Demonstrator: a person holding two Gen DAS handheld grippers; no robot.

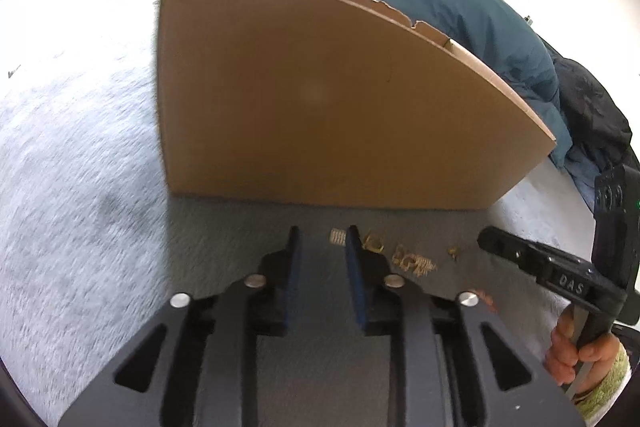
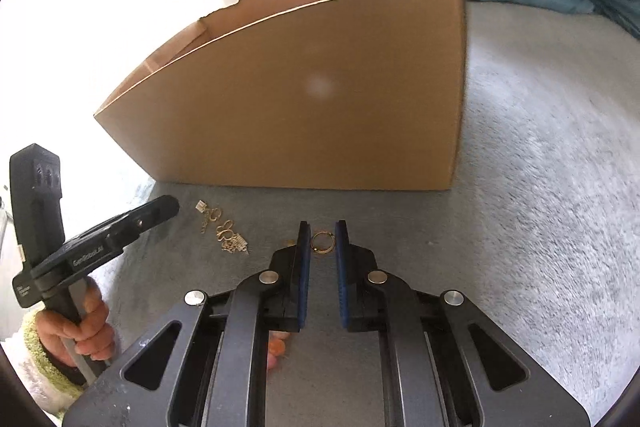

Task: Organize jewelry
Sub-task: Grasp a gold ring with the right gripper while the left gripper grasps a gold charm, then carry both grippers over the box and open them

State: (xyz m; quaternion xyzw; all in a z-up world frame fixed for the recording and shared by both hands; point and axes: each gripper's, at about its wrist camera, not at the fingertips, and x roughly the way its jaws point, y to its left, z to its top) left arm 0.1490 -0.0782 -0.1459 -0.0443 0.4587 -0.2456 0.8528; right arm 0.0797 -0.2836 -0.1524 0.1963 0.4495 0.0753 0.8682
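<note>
Directly ahead of right tool, narrowly parted, flat gold ring between tips; left tool agape, farther off.

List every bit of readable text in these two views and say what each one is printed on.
"DAS": raised letters on the right tool, seen from the left wrist view.
"GenRobot.AI": on the left tool, seen from the right wrist view.
A smaller label lower on the left tool's body: too small and blurred to read.
Box: no print visible on the faces shown.
Jewelry: no readable marks.
</note>
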